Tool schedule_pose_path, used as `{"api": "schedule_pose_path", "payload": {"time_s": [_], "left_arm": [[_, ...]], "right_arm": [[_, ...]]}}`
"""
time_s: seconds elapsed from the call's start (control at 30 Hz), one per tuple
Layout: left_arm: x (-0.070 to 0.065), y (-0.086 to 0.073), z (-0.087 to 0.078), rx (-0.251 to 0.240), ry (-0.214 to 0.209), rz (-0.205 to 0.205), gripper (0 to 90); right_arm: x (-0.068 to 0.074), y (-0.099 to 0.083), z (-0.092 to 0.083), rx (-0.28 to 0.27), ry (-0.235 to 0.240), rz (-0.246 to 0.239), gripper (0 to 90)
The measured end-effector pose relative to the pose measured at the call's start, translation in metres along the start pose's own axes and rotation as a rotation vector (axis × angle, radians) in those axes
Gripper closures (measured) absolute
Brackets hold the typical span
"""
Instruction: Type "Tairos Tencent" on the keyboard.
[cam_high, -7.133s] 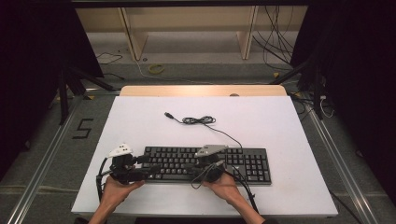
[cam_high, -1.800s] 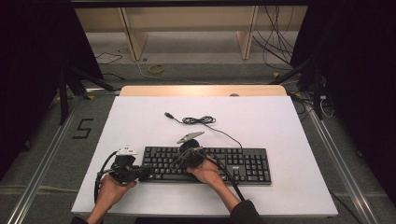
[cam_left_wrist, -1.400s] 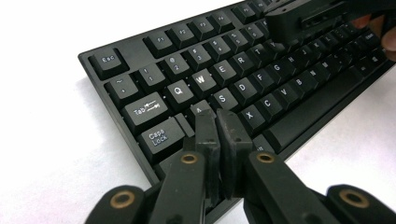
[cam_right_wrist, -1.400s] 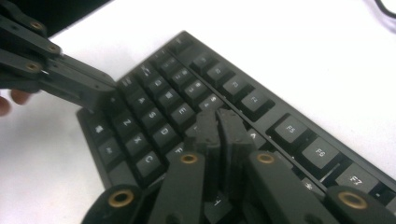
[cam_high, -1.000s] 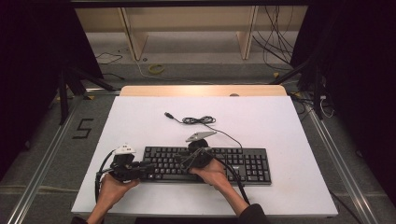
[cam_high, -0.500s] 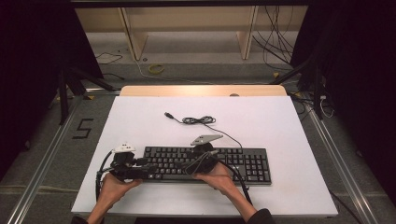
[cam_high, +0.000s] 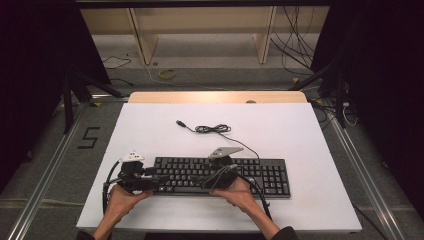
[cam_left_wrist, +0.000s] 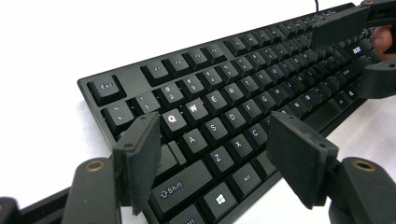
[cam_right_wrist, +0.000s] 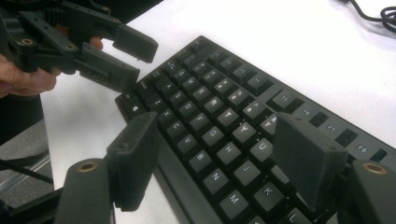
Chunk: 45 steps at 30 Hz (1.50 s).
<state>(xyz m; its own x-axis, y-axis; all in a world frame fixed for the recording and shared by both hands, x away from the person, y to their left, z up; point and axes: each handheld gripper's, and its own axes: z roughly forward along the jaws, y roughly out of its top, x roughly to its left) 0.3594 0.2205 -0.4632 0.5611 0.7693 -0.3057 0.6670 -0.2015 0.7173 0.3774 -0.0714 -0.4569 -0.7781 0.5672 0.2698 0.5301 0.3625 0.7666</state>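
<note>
On the white tabletop (cam_high: 300, 135), the black keyboard (cam_high: 260, 172) lies near the front edge, long side parallel to that edge, its cable (cam_high: 212, 129) coiled loosely toward the middle of the surface behind it.

At the keyboard's left end, the left gripper (cam_high: 159, 180) hovers over the lower letter rows. In the left gripper view its jaws have just been opening and now stand wide, astride the A-to-C stretch of keys (cam_left_wrist: 219, 135), with nothing pinched between them.

Farther right, about the keyboard's middle, the right gripper (cam_high: 197, 181) also points leftward across the keys. In the right gripper view its jaws have likewise just been spreading and gape wide over the letter block around G and H (cam_right_wrist: 219, 140), pressing on nothing.

The work in hand looks like taking hold of the keyboard, or pressing its keys, with both tools. To grip it well, each tool should probably come down so that one jaw goes under the front lip and the other rests on the frame rather than on loose keycaps. Both should close together and lift level, so the board does not twist and the trailing cable does not drag.
</note>
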Motion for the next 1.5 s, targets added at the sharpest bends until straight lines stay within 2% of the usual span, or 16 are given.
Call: {"api": "schedule_pose_path", "payload": {"time_s": [0.73, 1.23, 1.5], "left_arm": [[-0.002, 0.007, 0.004, -0.018, -0.01, 0.009, 31.6], [-0.003, 0.014, 0.013, -0.005, -0.012, 0.015, 31.3], [-0.004, 0.018, 0.018, 0.011, -0.017, 0.024, 35.3]], "right_arm": [[0.0, -0.01, -0.008, -0.008, 0.002, 0.007, 30.1], [0.001, -0.013, -0.012, -0.02, 0.0, 0.0, 29.8], [0.002, -0.014, -0.014, -0.021, 0.002, -0.004, 29.9]]}}
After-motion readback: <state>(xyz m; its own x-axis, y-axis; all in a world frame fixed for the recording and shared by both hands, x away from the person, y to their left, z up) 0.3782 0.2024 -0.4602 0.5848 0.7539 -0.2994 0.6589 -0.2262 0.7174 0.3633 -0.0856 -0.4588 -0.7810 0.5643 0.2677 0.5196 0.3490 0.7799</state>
